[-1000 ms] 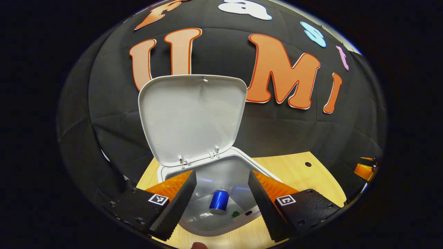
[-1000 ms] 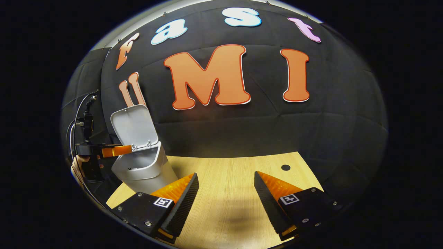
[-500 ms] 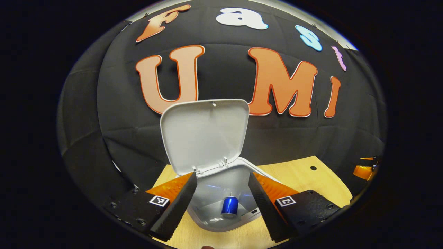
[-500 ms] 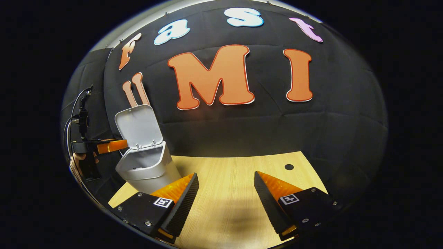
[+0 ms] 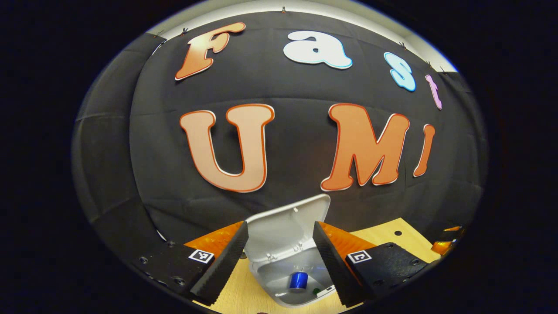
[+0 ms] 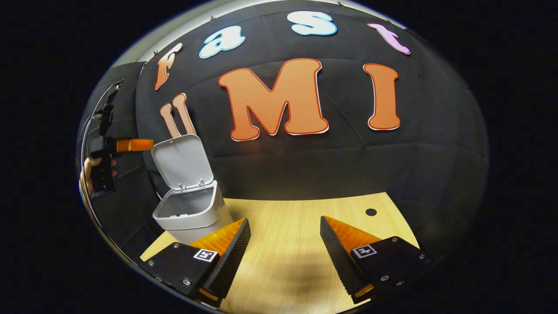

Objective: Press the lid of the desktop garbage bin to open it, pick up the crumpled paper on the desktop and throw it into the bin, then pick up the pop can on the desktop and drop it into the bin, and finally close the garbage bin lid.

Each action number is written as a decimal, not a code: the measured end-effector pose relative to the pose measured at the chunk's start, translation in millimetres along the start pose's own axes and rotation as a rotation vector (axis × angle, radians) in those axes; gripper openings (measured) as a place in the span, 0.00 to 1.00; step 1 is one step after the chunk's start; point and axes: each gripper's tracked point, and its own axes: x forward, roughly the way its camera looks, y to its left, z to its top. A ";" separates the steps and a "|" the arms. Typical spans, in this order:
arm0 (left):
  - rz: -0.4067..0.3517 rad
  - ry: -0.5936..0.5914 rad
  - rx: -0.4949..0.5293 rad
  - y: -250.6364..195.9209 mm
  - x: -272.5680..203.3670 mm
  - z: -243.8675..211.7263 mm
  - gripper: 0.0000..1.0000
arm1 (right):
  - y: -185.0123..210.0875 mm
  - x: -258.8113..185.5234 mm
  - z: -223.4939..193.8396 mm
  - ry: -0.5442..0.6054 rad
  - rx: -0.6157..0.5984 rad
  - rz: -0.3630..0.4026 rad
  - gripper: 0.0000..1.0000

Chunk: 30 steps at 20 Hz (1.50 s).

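We hold the left gripper point(image 5: 279, 257) released above the bin point(image 5: 287, 279), pop can point(image 5: 298, 280) inside at 6 o'clock; next we push the raised lid point(image 5: 285, 226) shut. The right gripper point(image 6: 285, 248) idles released over the bench point(image 6: 283, 218).

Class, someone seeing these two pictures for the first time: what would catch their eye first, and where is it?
Probably the small white plastic bin at the wooden desktop's left end, its hinged lid standing open. In the left gripper view a blue pop can lies inside it, between the open left gripper.
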 end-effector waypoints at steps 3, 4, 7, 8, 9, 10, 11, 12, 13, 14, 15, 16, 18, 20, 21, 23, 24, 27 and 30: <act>-0.015 0.007 -0.040 2.0 22.7 30.7 0.95 | 7.0 -0.1 -1.5 0.001 0.018 0.020 0.96; -0.017 0.008 -0.042 4.2 29.6 37.8 0.95 | 8.6 0.4 -0.8 0.000 0.017 0.021 0.96; -0.004 0.023 -0.015 9.7 54.8 55.2 0.95 | 5.8 1.3 -2.5 0.003 0.017 0.017 0.96; -0.006 0.030 -0.016 9.7 63.0 59.1 0.95 | 3.6 1.9 -3.5 0.009 0.021 0.012 0.96; -0.013 0.045 -0.024 6.5 70.8 59.9 0.95 | 2.6 3.5 -4.9 0.014 0.024 0.007 0.96; -0.026 0.065 -0.028 4.4 78.8 57.6 0.95 | 1.0 4.6 -4.8 0.016 0.028 0.003 0.96; -0.034 0.080 -0.027 3.9 86.7 56.5 0.95 | 0.5 5.5 -5.3 0.016 0.034 0.002 0.96; -0.025 0.096 -0.022 6.9 95.8 52.9 0.95 | 0.5 6.1 -5.4 0.017 0.039 0.003 0.96; -0.019 0.115 -0.014 10.0 103.5 47.6 0.95 | 1.1 7.2 -6.1 0.018 0.041 0.003 0.96; -0.014 0.136 -0.011 12.1 109.3 39.9 0.95 | 1.0 9.3 -6.4 0.021 0.041 0.002 0.96; -0.017 0.156 -0.011 13.1 116.1 33.9 0.95 | -0.1 10.8 -7.9 0.024 0.040 -0.001 0.96; -0.019 0.177 -0.013 13.7 119.9 26.9 0.95 | -0.5 12.1 -8.3 0.028 0.041 -0.003 0.96; -0.026 0.215 -0.016 16.2 124.5 15.4 0.95 | -1.7 14.8 -9.8 0.034 0.047 -0.006 0.96; -0.050 0.249 -0.035 14.7 122.9 4.3 0.95 | -2.7 16.9 -11.6 0.042 0.051 -0.008 0.96; -0.069 0.260 -0.041 12.2 120.7 0.8 0.95 | -3.5 17.5 -13.1 0.048 0.050 -0.008 0.96; -0.094 0.285 -0.039 9.6 113.8 -9.3 0.95 | -3.9 19.3 -14.8 0.059 0.051 -0.008 0.96; -0.106 0.292 -0.030 8.5 110.6 -10.7 0.95 | -3.1 20.6 -14.9 0.063 0.055 -0.006 0.96; -0.137 0.306 0.020 2.1 92.8 -18.0 0.95 | 0.4 22.0 -14.5 0.065 0.062 0.011 0.96; -0.149 0.297 0.057 -7.3 74.2 -24.6 0.96 | 3.9 25.2 -16.4 0.073 0.062 0.024 0.96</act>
